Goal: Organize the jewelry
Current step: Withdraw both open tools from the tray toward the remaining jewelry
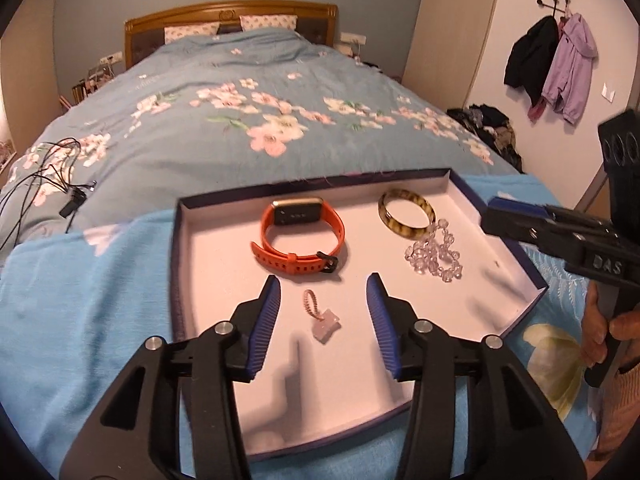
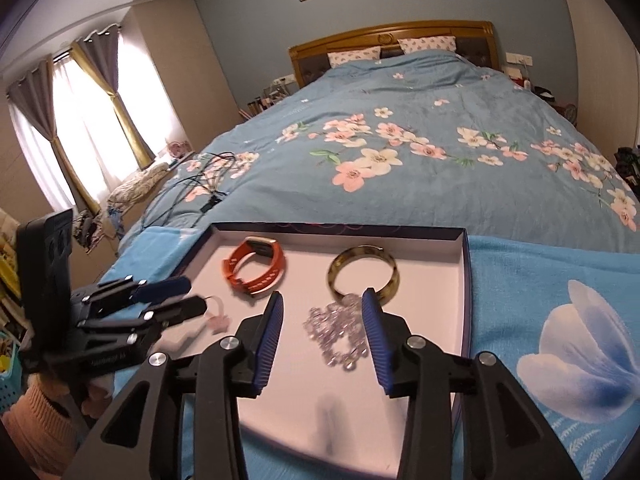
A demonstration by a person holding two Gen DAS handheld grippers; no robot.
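On the bed, a shallow white-lined box (image 1: 460,184) holds an orange-strapped smartwatch (image 1: 300,236), mottled brown bangle (image 1: 406,213), clear crystal bead strand (image 1: 434,254) and pink charm loop (image 1: 320,316). Both left tongs (image 1: 323,322) and right tongs (image 2: 323,326), the latter lettered "DAS", stand open, gripping nothing.

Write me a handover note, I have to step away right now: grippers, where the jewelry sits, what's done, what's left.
Left gripper: open, empty, above the pink charm.
Right gripper: open, empty, above the clear bead bracelet.
All in the white-lined tray on the bed: orange watch at the back, tortoiseshell bangle touching the beads.
Done: four pieces lie in the tray.
Left: possibly separating beads from bangle.
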